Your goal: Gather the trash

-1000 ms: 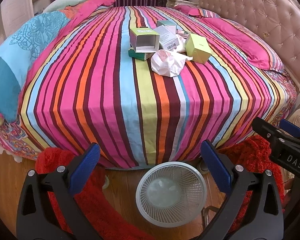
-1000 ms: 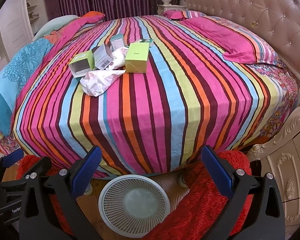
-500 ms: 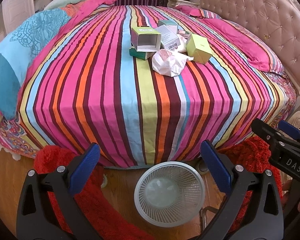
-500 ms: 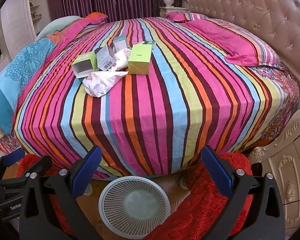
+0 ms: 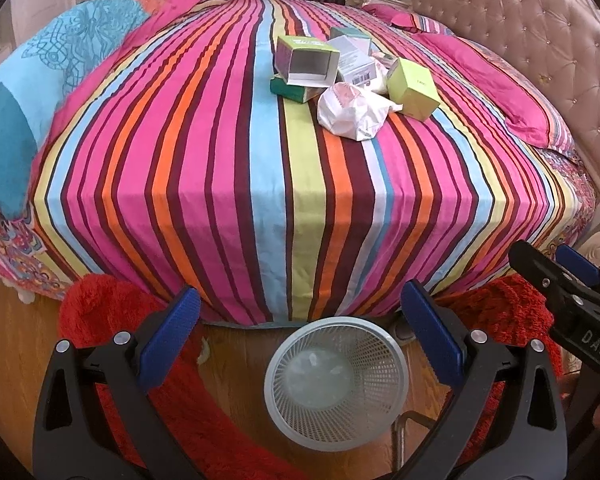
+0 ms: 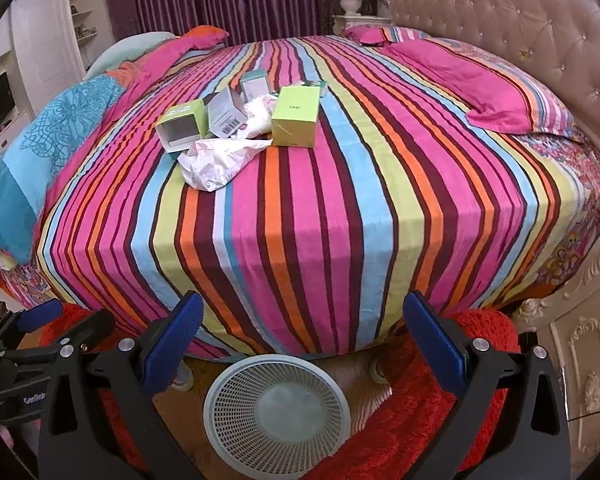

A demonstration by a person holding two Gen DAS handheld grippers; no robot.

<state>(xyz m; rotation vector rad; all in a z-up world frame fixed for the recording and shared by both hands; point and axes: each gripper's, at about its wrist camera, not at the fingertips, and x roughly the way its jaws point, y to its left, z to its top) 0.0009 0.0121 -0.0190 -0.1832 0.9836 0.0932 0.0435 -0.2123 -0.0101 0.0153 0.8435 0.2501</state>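
Both the left gripper and right gripper have wide, empty jaws. Crumpled white paper and green cardboard boxes sit in the upper middle. The white mesh basket waits below to catch them.

The bedspread is woven cloth, matt, with small creases. The headboard looks like padded leather with a soft shine and small glittering buttons. The green box and the open box are smooth cardboard; the wrapper is crumpled paper or thin plastic, I cannot tell which. The waste basket is white perforated plastic, matt. The rug is rough, shaggy red pile. The floor is glossy wood. The left tool is black matt plastic with metal rivets and blue ribbed pads.
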